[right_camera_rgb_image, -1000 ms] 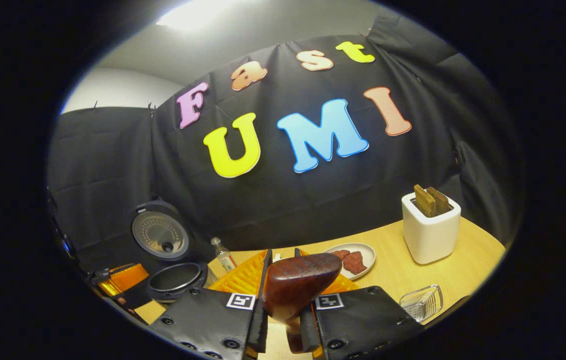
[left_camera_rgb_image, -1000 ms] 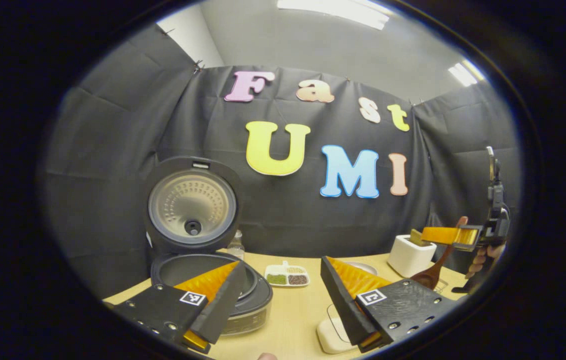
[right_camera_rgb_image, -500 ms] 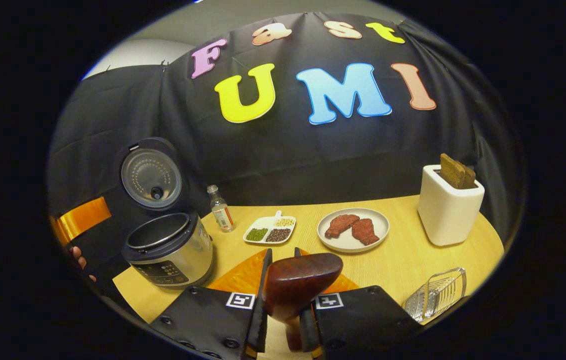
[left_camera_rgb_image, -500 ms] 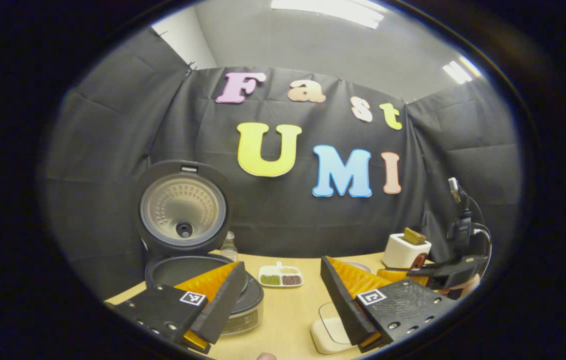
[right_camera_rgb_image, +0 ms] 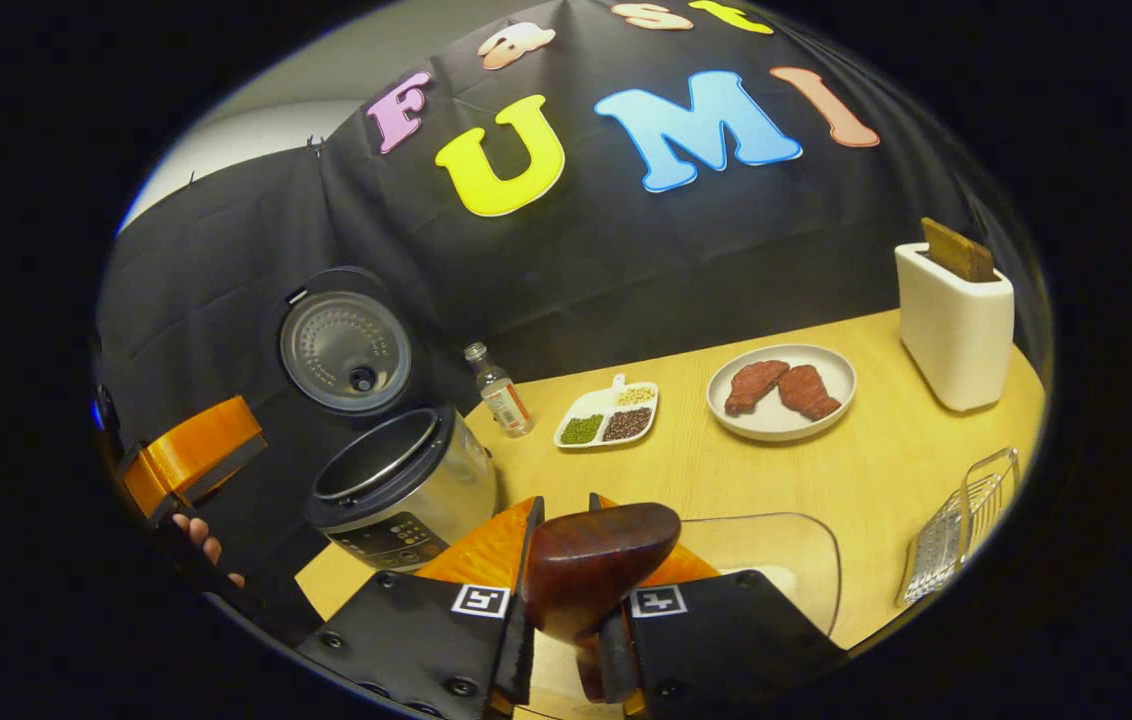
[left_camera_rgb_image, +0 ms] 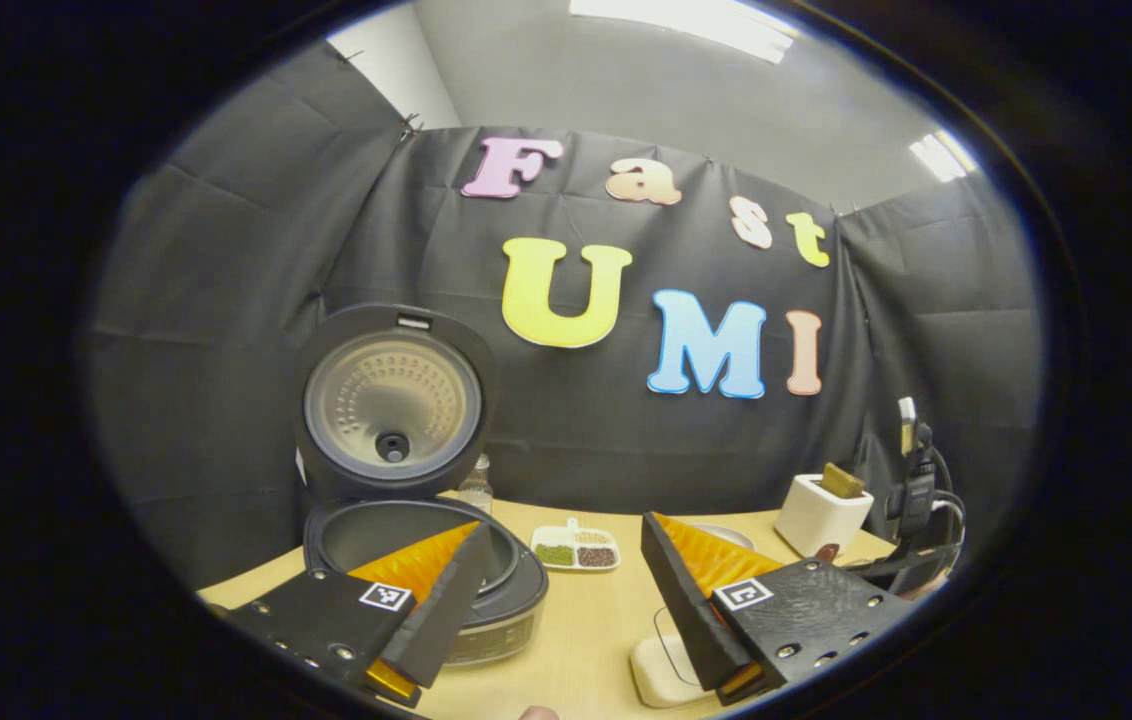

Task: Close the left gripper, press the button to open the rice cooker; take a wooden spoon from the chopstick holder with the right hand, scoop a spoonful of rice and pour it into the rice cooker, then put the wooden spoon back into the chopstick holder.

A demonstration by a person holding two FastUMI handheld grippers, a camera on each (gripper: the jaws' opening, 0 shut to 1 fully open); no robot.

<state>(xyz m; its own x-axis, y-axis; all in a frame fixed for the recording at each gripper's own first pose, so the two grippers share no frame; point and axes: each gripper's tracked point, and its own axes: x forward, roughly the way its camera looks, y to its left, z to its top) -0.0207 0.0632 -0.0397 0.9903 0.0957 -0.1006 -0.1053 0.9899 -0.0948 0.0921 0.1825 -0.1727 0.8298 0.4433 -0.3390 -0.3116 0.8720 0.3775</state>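
The rice cooker [left_camera_rgb_image: 486,600] stands open at the left, its lid [left_camera_rgb_image: 391,400] upright. My left gripper [left_camera_rgb_image: 561,610] hangs open just in front of it, nothing between its fingers. A white container with a clear top [left_camera_rgb_image: 661,668] lies on the table below the left gripper. The white chopstick holder [left_camera_rgb_image: 821,512] stands far right, with the right gripper [left_camera_rgb_image: 911,565] low beside it. In the right gripper view, my right gripper [right_camera_rgb_image: 571,610] is shut on the dark wooden spoon [right_camera_rgb_image: 591,565], bowl end forward. It hovers over the clear-topped container [right_camera_rgb_image: 776,560], right of the cooker [right_camera_rgb_image: 396,485]. The holder [right_camera_rgb_image: 956,325] is far right.
On the wooden table [right_camera_rgb_image: 726,470] stand a small bottle [right_camera_rgb_image: 498,390], a divided tray of beans [right_camera_rgb_image: 608,415] and a plate with two meat pieces [right_camera_rgb_image: 781,390]. A wire rack [right_camera_rgb_image: 961,525] lies at the right edge. The left gripper [right_camera_rgb_image: 191,455] and a hand [right_camera_rgb_image: 206,545] sit left of the cooker.
My right gripper has come down from beside the chopstick holder with the spoon and tilted toward the table; the clear-topped container now shows under it. The left gripper has barely moved.
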